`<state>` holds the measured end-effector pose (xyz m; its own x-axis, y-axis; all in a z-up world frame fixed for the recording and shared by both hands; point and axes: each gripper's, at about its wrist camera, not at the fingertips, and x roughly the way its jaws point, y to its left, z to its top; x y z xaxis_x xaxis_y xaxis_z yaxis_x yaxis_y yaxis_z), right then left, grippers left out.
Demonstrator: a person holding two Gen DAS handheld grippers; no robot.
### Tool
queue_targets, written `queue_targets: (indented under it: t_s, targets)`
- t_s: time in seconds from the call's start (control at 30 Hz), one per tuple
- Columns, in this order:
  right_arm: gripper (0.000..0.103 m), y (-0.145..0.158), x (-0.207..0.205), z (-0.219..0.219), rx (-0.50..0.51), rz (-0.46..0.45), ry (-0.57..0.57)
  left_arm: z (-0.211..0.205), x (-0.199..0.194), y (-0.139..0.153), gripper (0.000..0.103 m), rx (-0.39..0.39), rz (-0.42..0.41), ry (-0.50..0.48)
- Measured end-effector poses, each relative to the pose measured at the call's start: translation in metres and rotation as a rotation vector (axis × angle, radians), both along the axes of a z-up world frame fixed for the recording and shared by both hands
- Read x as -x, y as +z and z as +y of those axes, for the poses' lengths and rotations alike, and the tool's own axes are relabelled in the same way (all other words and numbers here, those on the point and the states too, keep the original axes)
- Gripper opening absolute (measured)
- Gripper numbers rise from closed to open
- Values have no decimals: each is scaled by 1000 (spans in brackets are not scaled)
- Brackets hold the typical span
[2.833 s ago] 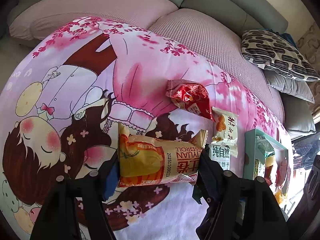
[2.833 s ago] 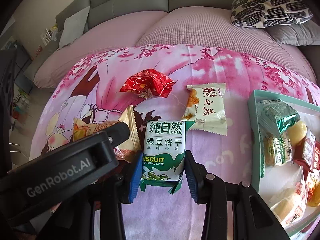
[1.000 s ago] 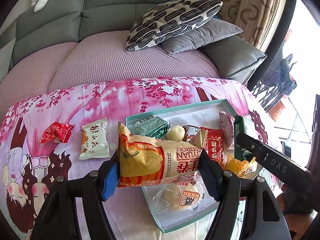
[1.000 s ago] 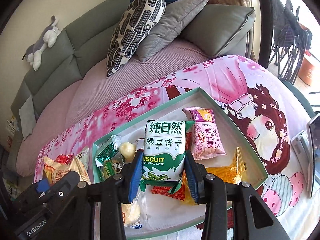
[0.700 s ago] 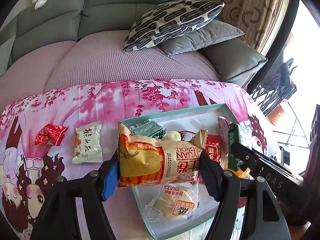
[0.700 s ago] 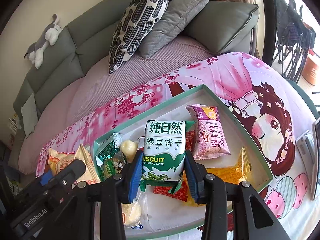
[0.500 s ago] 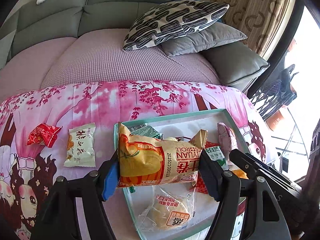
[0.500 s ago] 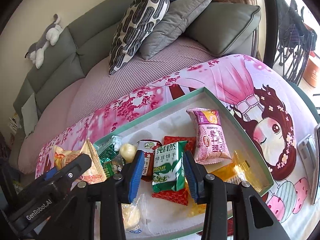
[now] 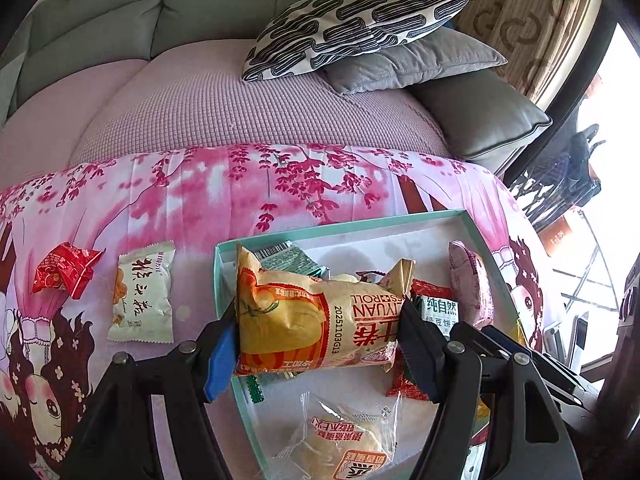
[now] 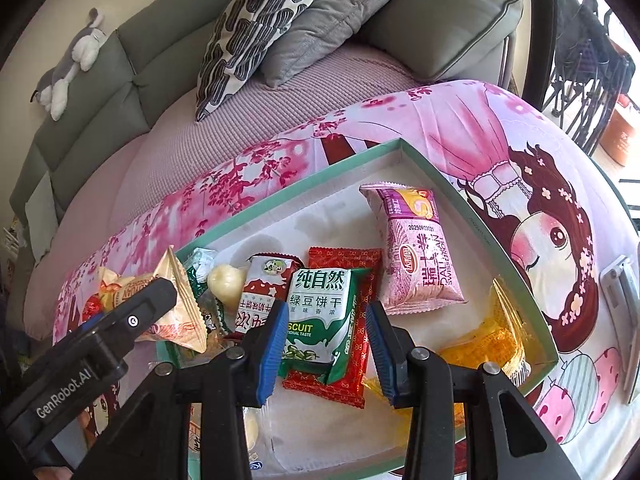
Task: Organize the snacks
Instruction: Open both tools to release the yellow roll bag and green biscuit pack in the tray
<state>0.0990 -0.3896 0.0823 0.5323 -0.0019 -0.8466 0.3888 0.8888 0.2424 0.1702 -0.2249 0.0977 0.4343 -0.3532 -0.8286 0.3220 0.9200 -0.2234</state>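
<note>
My left gripper [image 9: 320, 340] is shut on a yellow and orange egg-roll packet [image 9: 296, 312] and holds it crosswise just above the left end of the teal tray [image 9: 340, 226]. In the right wrist view my right gripper [image 10: 326, 344] hangs open over the tray [image 10: 288, 204]. Below its jaws the green biscuit packet [image 10: 320, 312] lies flat on a red packet [image 10: 344, 260], clear of both pads. A pink packet [image 10: 416, 252], a yellow one [image 10: 488, 340] and a wrapped bun [image 9: 340, 448] also lie in the tray. A red packet [image 9: 64, 270] and a white packet [image 9: 142, 296] lie loose on the cloth left of the tray.
The tray sits on a pink cartoon cloth [image 9: 280, 184] over a table in front of a grey sofa with patterned and grey cushions [image 9: 352, 20]. A grey stand or device [image 10: 620, 292] rests right of the tray. Dark chairs [image 10: 588, 20] stand far right.
Both grippers have swung from the loose snacks to over the tray and sunk toward it. The green biscuit packet has dropped from the right gripper into the tray. The left still grips the egg-roll packet.
</note>
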Motion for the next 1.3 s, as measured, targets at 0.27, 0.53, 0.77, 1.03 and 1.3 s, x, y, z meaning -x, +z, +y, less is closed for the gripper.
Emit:
queue_targets:
  t_s: [0.27, 0.53, 0.77, 1.03, 1.3]
  targets:
    - [43, -1, 1, -2, 21, 30, -18, -3, -6, -15, 73, -4, 43, -1]
    - [43, -1, 0, 0, 39, 40, -16, -13, -5, -25, 73, -34, 66, -24]
    - [43, -1, 1, -2, 41, 45, -28, -18, -4, -26, 76, -72, 68, -26]
    - [43, 13, 6, -2, 69, 24, -34, -9, -3, -13, 84, -28, 61, 9]
    - [43, 32, 15, 0, 88, -23, -35, 3, 6, 16, 84, -15, 16, 12]
